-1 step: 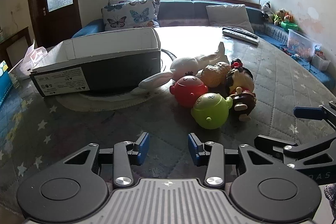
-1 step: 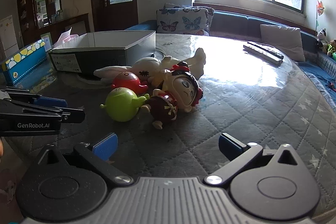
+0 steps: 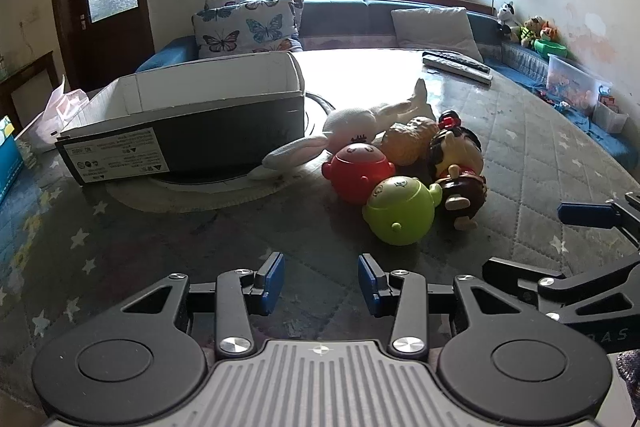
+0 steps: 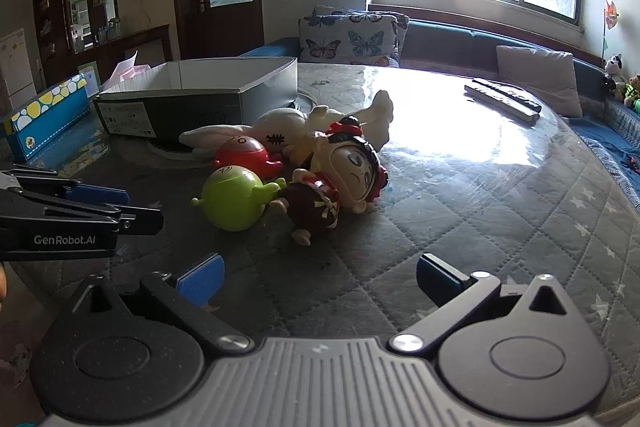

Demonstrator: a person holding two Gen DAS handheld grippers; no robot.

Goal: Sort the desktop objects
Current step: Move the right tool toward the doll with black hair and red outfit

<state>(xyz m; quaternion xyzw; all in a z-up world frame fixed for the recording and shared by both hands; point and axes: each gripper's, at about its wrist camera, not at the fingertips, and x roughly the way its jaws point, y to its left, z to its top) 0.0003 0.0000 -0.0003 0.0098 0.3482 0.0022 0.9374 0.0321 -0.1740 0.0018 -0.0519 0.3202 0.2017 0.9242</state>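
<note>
Facing the green toy [image 3: 401, 209], we see it lie just ahead-right of our left claw [image 3: 321, 277], half-open and empty; the right claw [image 4: 320, 277], spread wide and empty, hangs farther off.

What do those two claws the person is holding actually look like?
Both are matte black frames with round hubs, silver screws and a grey ribbed centre plate. The left claw and right claw have blue finger pads. White "GenRobot.AI" lettering marks the left claw's side.
</note>
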